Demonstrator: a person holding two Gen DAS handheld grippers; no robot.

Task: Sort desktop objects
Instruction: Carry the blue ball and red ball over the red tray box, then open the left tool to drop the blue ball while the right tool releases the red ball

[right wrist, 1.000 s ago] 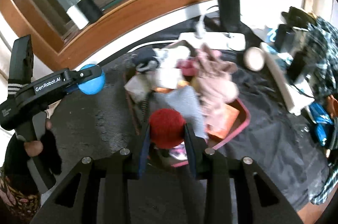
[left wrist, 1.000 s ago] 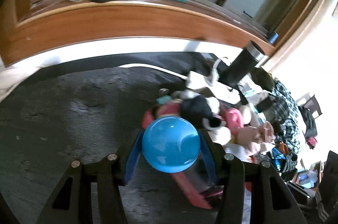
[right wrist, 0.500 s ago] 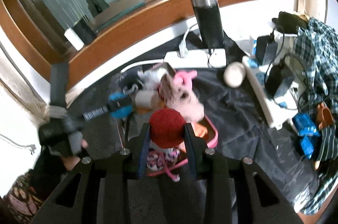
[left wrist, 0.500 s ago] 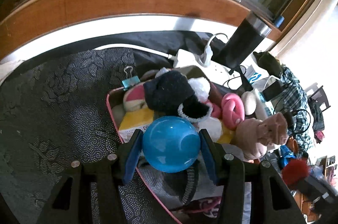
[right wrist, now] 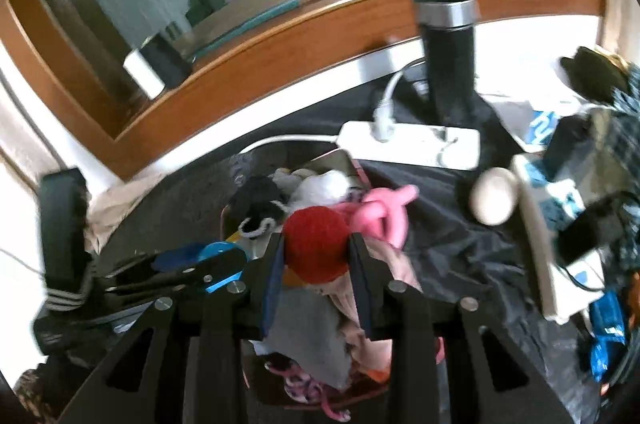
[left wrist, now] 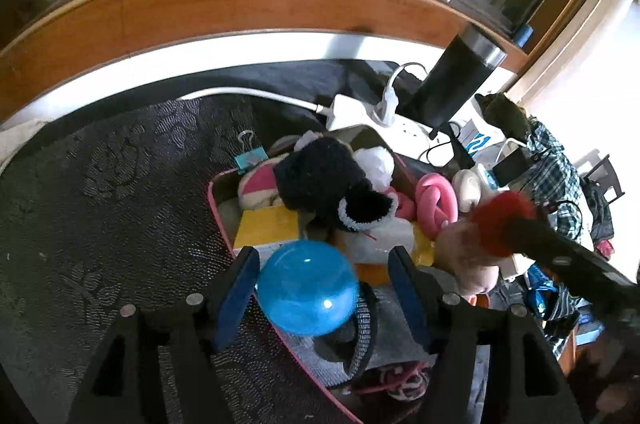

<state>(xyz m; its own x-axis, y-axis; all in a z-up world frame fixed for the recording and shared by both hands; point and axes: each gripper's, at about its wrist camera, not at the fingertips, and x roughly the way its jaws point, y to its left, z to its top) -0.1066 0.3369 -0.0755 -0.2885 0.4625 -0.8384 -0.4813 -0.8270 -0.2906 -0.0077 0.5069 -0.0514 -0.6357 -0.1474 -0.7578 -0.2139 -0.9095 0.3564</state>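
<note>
Over the pink-rimmed tray, the left tool stands released around a glossy blue ball; the right tool clenches a fuzzy red pompom.

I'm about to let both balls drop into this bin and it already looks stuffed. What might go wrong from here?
1. The blue ball sits loose between the left gripper's open fingers, near the bin's pink rim; it may roll out onto the mat.
2. The bin is heaped, so the red ball in the right gripper may bounce off the pile.
3. Both grippers are close together and may collide.
</note>
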